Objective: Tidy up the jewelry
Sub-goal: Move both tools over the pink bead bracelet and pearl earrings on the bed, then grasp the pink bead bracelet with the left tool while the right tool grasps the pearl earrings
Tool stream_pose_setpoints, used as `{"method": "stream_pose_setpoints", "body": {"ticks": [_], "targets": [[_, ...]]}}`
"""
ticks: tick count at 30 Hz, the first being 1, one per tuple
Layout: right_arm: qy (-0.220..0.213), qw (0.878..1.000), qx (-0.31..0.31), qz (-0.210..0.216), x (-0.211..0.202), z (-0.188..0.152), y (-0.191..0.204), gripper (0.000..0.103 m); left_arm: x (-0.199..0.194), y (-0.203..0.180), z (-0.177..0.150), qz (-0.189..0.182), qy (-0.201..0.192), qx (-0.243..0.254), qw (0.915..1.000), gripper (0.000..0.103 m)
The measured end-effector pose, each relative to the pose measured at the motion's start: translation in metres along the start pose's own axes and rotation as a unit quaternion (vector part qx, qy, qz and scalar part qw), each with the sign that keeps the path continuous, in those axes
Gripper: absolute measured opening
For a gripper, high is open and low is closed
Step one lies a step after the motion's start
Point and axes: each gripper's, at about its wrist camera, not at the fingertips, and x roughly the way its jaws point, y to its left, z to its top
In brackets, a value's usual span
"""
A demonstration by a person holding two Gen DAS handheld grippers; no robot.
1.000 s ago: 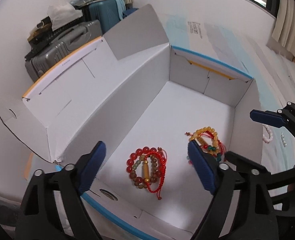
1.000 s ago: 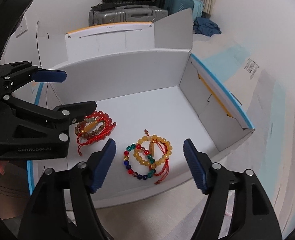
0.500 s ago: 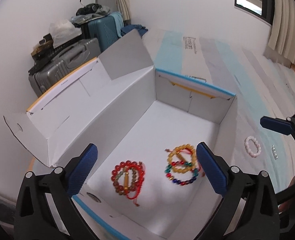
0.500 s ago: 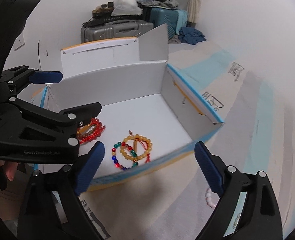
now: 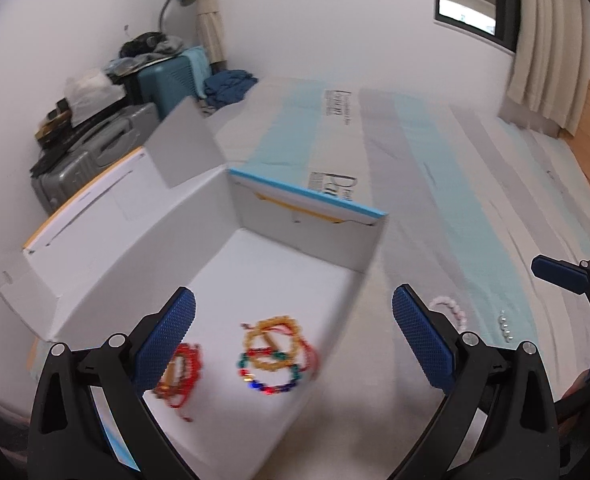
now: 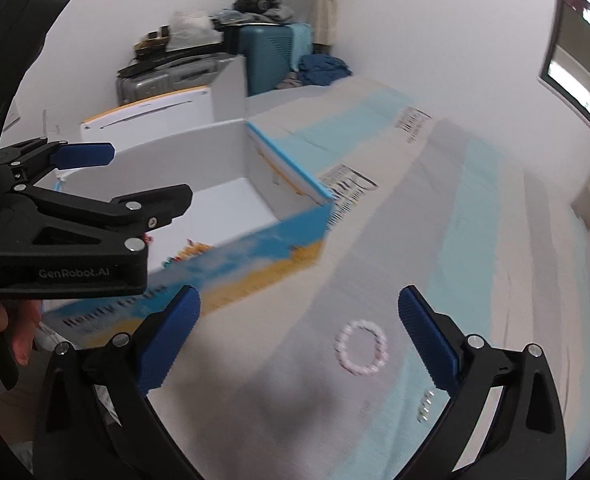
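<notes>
In the left wrist view, the left gripper (image 5: 293, 332) hangs above the near end of the white box (image 5: 303, 236), its fingers spread wide and holding nothing. Two heaps of jewelry lie on the box floor: a red bracelet bundle (image 5: 179, 372) partly hidden behind the left finger, and a yellow and multicoloured bracelet bundle (image 5: 275, 356) just beside it. Judging by their grouping, these are already sorted into the box. Outside the box, on the striped cover (image 5: 475, 208), a pale pink bracelet (image 5: 451, 312) peeks past the right finger, with a short row of silver beads (image 5: 506, 326) near it. The right gripper (image 5: 563, 276) shows only at the edge.

In the right wrist view, the right gripper (image 6: 299, 328) is over the cover, fingers wide and empty, and the pink bracelet (image 6: 361, 347) lies between them, flat as a closed ring. Being round, it has no clear long axis or heading. It looks like the next piece to collect. The beads (image 6: 425, 404) form a short line running roughly away from the camera.
</notes>
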Motion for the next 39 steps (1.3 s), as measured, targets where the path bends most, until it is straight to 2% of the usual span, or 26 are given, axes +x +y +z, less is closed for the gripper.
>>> {"method": "stream_pose_setpoints", "body": {"ticks": [6,16,27,34,39], "targets": [[0.01,0.999,0.037,-0.019,-0.002,-0.028,-0.045,0.095,0.015,-0.043,0.0,-0.02,0.004,0.019,0.9996,0.097],[0.042,0.994,0.094,-0.041,0.013,-0.082,-0.113,0.095,0.061,-0.114,-0.015,-0.055,0.027,0.053,0.9967,0.097],[0.081,0.988,0.124,-0.037,0.054,-0.121,-0.144,0.095,0.13,-0.147,-0.041,-0.075,0.068,0.069,0.9925,0.097],[0.097,0.987,0.128,-0.019,0.079,-0.131,-0.148,0.079,0.161,-0.155,-0.051,-0.079,0.086,0.074,0.9905,0.095],[0.109,0.986,0.127,-0.003,0.093,-0.137,-0.149,0.069,0.179,-0.158,-0.059,-0.083,0.105,0.08,0.9878,0.087]]}}
